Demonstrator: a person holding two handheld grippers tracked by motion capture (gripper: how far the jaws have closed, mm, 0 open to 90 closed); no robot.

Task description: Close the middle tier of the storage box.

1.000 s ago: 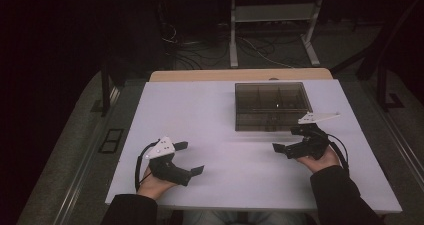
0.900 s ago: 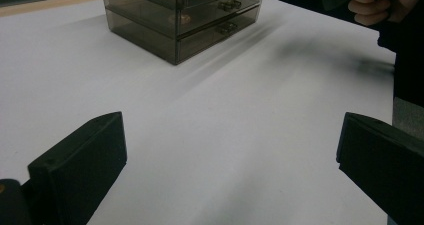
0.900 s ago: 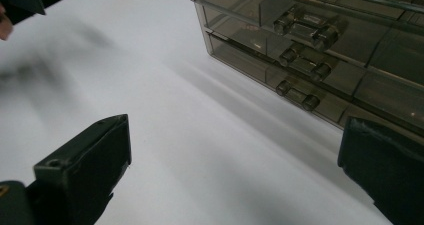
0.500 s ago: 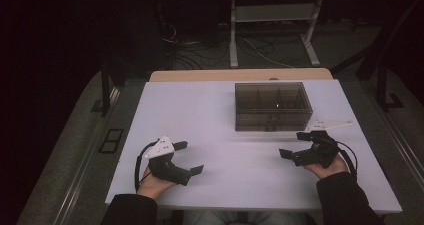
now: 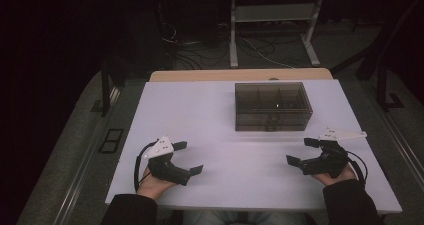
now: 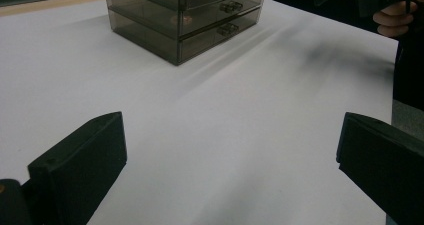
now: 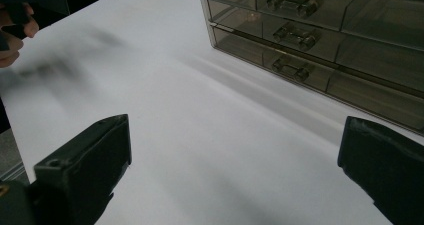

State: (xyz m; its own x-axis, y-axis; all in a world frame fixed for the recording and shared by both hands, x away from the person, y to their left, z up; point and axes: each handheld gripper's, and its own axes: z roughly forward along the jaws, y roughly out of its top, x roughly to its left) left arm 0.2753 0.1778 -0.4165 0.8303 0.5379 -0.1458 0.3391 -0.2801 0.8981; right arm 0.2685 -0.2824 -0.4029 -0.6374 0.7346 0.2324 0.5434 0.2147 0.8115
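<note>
A smoky see-through drawer box [image 5: 273,106] stands on the white table [image 5: 220,120], right of the middle and toward the far side. Its front carries three stacked drawers with clear handles [image 7: 295,35]. My left gripper [image 5: 189,157] rests near the front left, open, with nothing between its jaws; the box [image 6: 185,20] lies far ahead of it. My right gripper [image 5: 301,151] sits near the front right, open and empty, a short way in front of the box [image 7: 320,30]. In both gripper views bare table shows between the black jaws.
A wooden strip [image 5: 240,75] borders the table's far edge. Beyond it are a metal stand [image 5: 272,20] and cables on the dark floor. The other hand [image 6: 390,10] shows at the top right of the left gripper view.
My right gripper has drawn back from beside the box toward the table's front edge and slightly right. The left gripper has stayed put.
</note>
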